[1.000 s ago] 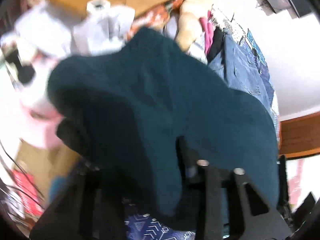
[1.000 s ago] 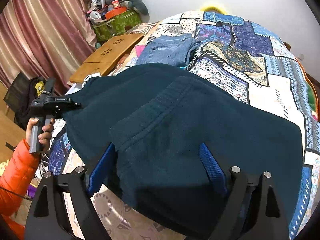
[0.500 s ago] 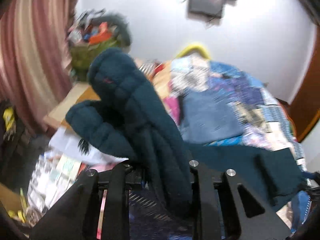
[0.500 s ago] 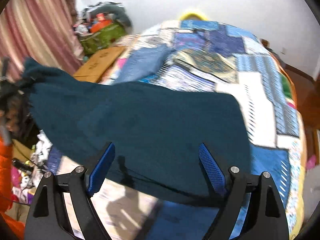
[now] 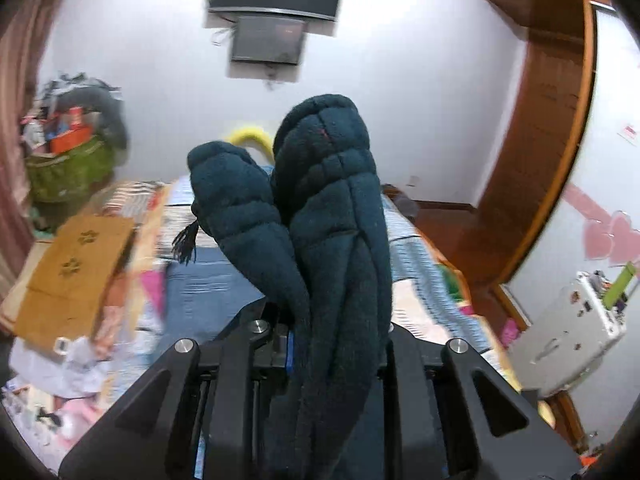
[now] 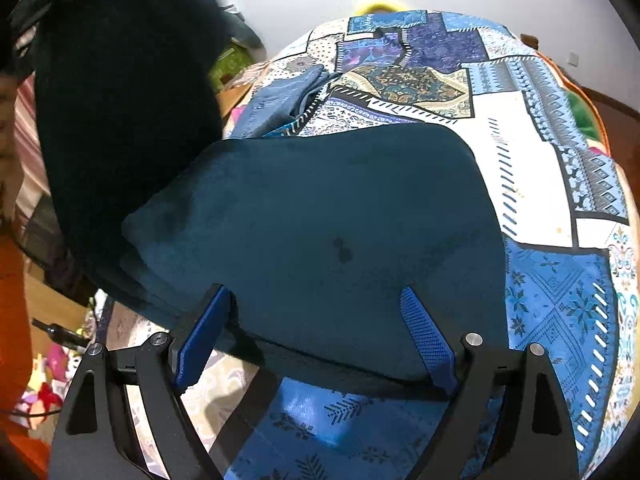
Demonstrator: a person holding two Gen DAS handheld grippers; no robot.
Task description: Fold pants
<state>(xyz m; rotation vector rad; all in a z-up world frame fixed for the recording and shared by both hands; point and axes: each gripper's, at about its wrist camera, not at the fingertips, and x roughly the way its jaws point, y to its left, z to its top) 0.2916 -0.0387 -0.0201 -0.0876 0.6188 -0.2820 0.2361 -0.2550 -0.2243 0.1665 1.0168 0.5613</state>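
Your left gripper (image 5: 336, 344) has just been closing and now pinches a thick bunch of the pants (image 5: 332, 216), which stands up in the frame centre. Your right gripper (image 6: 316, 336) is wide open, its blue pads (image 6: 424, 332) over the cloth at lower centre, gripping nothing. The pants are dark teal fleece, soft, limp and probably fairly heavy. Take them at the ribbed hem or the waistband; they lie partly on the patchwork quilt (image 6: 560, 280).

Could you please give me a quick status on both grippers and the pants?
Left gripper shut on the bunched teal pants, lifted off the bed. Right gripper open over the part lying on the quilt. Folded jeans beyond, not in the way.
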